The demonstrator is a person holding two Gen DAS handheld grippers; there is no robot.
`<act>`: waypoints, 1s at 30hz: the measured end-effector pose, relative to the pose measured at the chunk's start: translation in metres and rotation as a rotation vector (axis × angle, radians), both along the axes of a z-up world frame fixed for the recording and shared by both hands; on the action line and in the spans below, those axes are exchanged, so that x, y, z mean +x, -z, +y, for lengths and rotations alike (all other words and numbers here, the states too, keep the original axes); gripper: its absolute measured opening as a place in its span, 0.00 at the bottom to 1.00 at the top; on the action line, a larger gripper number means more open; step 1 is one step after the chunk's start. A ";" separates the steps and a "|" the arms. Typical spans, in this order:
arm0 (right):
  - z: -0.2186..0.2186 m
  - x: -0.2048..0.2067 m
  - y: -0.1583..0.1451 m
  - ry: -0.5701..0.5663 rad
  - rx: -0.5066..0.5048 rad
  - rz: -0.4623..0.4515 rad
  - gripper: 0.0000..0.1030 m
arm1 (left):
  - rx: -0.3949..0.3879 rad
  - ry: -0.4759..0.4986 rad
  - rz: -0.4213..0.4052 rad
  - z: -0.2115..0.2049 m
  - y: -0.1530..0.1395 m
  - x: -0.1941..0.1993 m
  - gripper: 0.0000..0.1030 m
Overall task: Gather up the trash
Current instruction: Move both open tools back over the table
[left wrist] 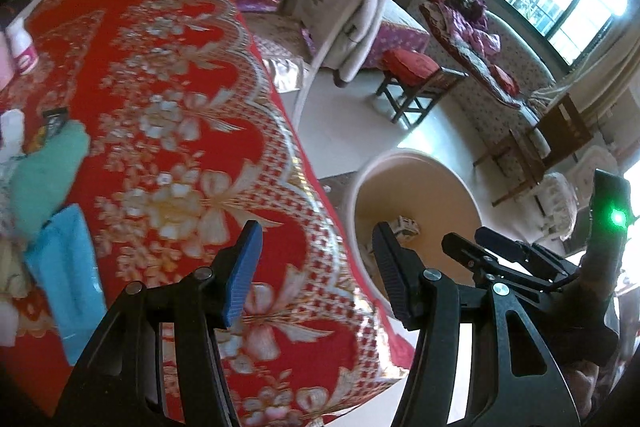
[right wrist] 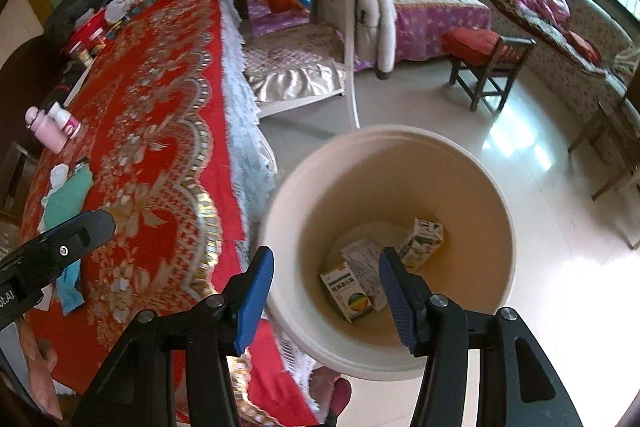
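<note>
Red floral tablecloth (left wrist: 168,115) is covering the table and hanging over its near edge, and the cream bucket (right wrist: 500,187) is sitting on the shiny floor just beside that edge. Plenty of open tile is stretching out past the bucket toward a wooden stool (right wrist: 486,61) and the sofa under the window.

Right gripper (right wrist: 326,291) is hovering over the bucket's mouth with its jaws spread wide, grasping nothing. Three small cartons are lying at the bottom: one with a rainbow patch (right wrist: 348,293), a white one (right wrist: 366,267) leaning on it, and a green-printed one (right wrist: 422,239) a bit apart. Their print is too small to read.

Left gripper (left wrist: 316,275) is also spread and empty, hanging over the table edge, with a teal cloth (left wrist: 48,171) and blue packet (left wrist: 66,275) lying off to its left.
</note>
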State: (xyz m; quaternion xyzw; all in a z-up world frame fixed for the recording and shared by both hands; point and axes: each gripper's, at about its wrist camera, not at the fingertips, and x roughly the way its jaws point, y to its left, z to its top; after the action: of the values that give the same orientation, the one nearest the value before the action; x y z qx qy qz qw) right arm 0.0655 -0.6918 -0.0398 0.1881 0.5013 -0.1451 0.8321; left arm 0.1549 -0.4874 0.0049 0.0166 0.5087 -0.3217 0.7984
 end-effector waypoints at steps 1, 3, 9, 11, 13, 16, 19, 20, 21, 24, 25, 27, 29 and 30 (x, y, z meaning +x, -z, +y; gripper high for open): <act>0.004 0.002 -0.002 -0.008 -0.006 -0.002 0.52 | 0.001 -0.004 -0.003 0.003 -0.001 0.002 0.54; 0.013 0.009 -0.006 -0.028 -0.016 -0.009 0.52 | 0.006 -0.022 -0.015 0.013 -0.006 0.005 0.54; 0.040 0.029 -0.020 -0.082 -0.027 -0.049 0.67 | 0.015 -0.078 -0.037 0.044 -0.015 0.013 0.54; 0.051 0.036 -0.025 -0.108 -0.030 -0.059 0.67 | 0.021 -0.102 -0.040 0.057 -0.016 0.015 0.54; 0.064 0.044 -0.028 -0.137 -0.027 -0.067 0.67 | 0.027 -0.131 -0.043 0.072 -0.018 0.018 0.54; 0.084 0.054 -0.033 -0.180 -0.031 -0.078 0.67 | 0.034 -0.174 -0.044 0.096 -0.020 0.022 0.54; 0.107 0.065 -0.035 -0.229 -0.023 -0.080 0.67 | 0.042 -0.208 -0.040 0.119 -0.020 0.025 0.54; 0.117 0.070 -0.035 -0.248 -0.020 -0.081 0.67 | 0.046 -0.226 -0.040 0.131 -0.020 0.027 0.54; 0.123 0.073 -0.035 -0.261 -0.019 -0.081 0.67 | 0.049 -0.235 -0.040 0.138 -0.020 0.027 0.54; 0.147 0.084 -0.035 -0.311 -0.015 -0.083 0.67 | 0.061 -0.285 -0.037 0.172 -0.019 0.028 0.54; 0.156 0.088 -0.035 -0.330 -0.009 -0.081 0.67 | 0.065 -0.300 -0.035 0.182 -0.019 0.028 0.54; 0.172 0.094 -0.034 -0.364 -0.002 -0.081 0.67 | 0.075 -0.321 -0.031 0.201 -0.016 0.027 0.54; 0.186 0.098 -0.033 -0.394 0.005 -0.080 0.67 | 0.093 -0.345 -0.026 0.225 -0.013 0.026 0.54; 0.195 0.102 -0.032 -0.415 0.009 -0.080 0.67 | 0.100 -0.352 -0.024 0.231 -0.011 0.026 0.54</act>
State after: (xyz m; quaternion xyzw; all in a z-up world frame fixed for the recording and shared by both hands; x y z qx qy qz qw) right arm 0.1671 -0.4968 -0.0074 0.0902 0.4965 0.0391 0.8624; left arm 0.1812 -0.2563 0.0163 -0.0291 0.5094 -0.1509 0.8467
